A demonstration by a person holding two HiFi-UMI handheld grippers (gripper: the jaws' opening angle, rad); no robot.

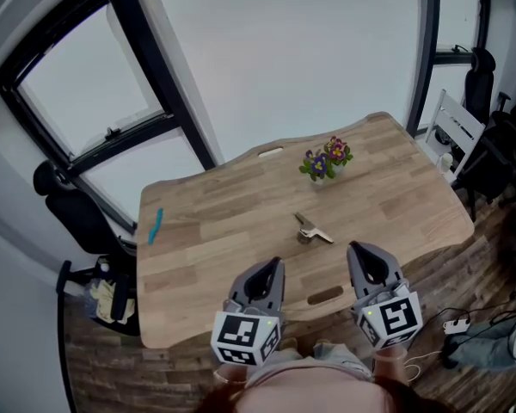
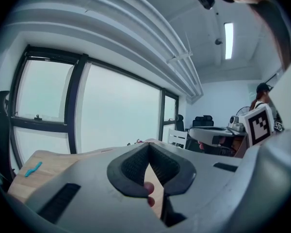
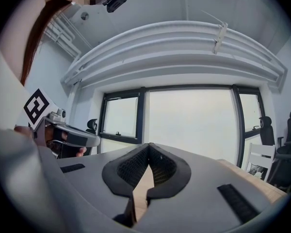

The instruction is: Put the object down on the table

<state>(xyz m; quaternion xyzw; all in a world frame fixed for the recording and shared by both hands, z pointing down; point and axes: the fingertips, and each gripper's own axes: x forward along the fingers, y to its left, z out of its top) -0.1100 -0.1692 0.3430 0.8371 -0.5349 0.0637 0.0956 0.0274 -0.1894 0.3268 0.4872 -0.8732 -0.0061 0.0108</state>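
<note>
Head view: a metal thing is seen in the middle of the table. Both the left gripper and the right gripper are held shut and empty at its near edge.

table: 1 | grippers: 2 | flower pot: 1 | metal object: 1 | blue item: 1

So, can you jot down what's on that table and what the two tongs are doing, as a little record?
table: wooden
middle: small metal piece, lying apart from both tongs
far side: flowers
left edge: blue item
left tongs: shut, empty, above the near edge
right tongs: shut, empty, above the near edge
</note>
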